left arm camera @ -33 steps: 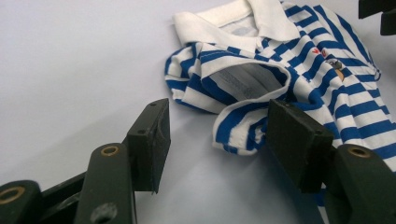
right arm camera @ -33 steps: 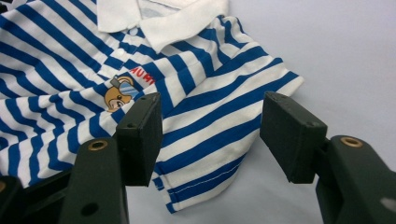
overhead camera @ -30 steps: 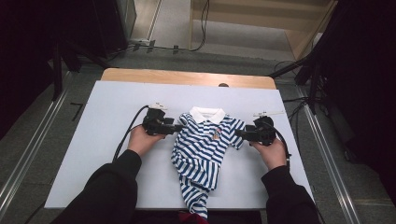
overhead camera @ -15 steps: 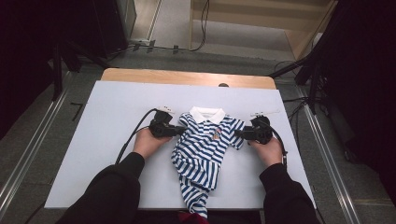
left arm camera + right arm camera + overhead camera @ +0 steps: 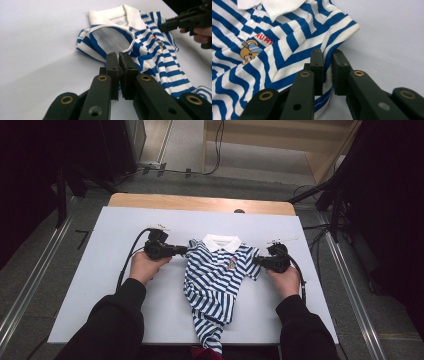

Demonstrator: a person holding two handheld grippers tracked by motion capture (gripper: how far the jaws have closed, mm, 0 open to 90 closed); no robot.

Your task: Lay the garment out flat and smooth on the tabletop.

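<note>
Shirt (image 5: 215,280) sleeves pinched betw. both fingers (image 5: 317,67)

- Left gripper (image 5: 119,58), black jaws just closed, pinches the sleeve of a blue-and-white striped cotton polo shirt (image 5: 152,50).
- Shirt lies on a white table (image 5: 40,37).
- Right gripper (image 5: 162,25) reaches the shirt's far sleeve.

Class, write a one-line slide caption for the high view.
Both grippers, left and right, pinch the striped polo shirt by its sleeves.

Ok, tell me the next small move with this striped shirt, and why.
Probably lift both sleeves together and draw them apart. The left gripper and right gripper have just closed on the sleeves of the striped shirt, whose lower half lies twisted and bunched over the near edge of the table.
</note>
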